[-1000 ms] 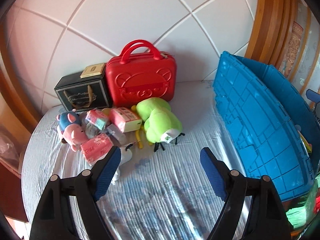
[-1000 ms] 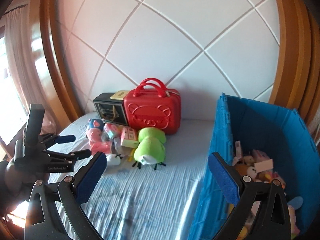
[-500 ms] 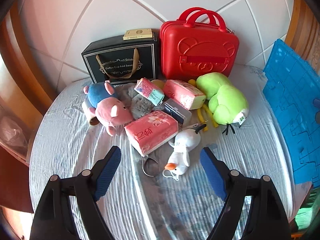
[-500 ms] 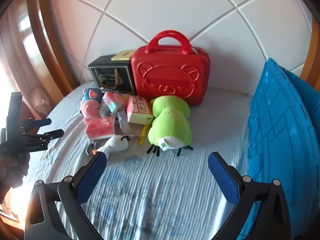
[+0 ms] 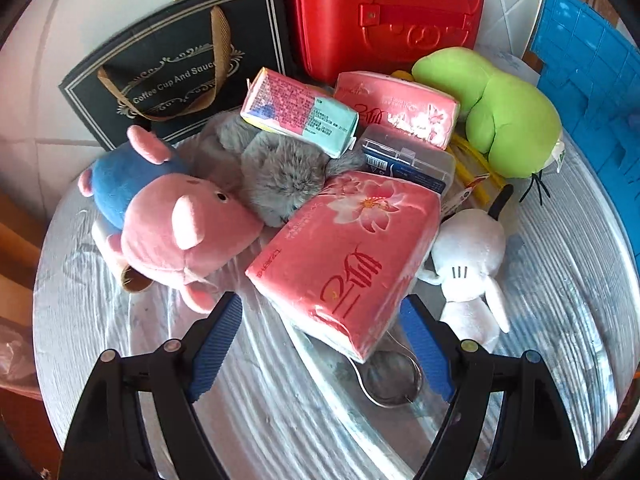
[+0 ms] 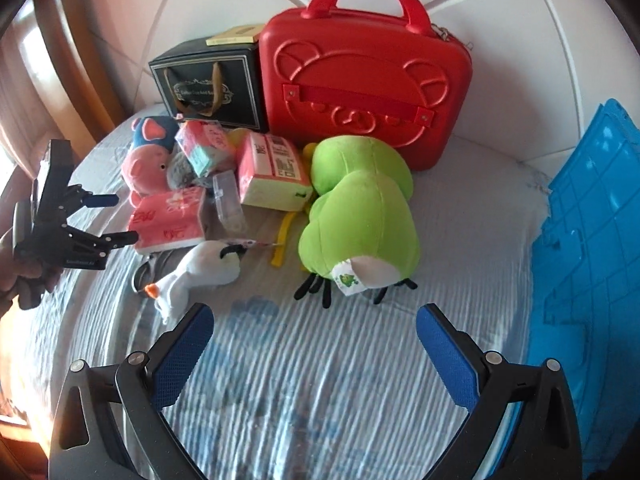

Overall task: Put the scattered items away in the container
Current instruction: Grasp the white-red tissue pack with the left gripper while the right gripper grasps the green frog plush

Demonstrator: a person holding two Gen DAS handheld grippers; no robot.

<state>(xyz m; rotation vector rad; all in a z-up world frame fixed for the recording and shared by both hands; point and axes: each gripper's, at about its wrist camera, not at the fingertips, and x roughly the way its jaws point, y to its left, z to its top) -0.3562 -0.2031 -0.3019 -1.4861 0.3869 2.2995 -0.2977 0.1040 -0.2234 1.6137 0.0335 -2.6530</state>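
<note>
- The left gripper (image 5: pixel 320 344) is held wide open, nothing gripped, its fingers flanking the near end of the pink tissue pack (image 5: pixel 348 256) at 12 o'clock.
- The right gripper (image 6: pixel 314 350) is spread open and empty; the green plush (image 6: pixel 360 216) lies at 12 o'clock.
- The blue container (image 6: pixel 592 248) stands at 3 o'clock on the bed (image 6: pixel 304 392).

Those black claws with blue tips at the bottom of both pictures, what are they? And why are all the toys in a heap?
They are grabbing tools; a person holds one in each hand. Each carries a camera looking along its fingers, so each picture shows its own claw. The left gripper is open around the near end of a pink tissue pack, not squeezing it. The right gripper is open, holding nothing, aimed towards the green plush. Also heaped on the bed: a pink pig plush and white goose plush. The blue crate is where they go.
</note>
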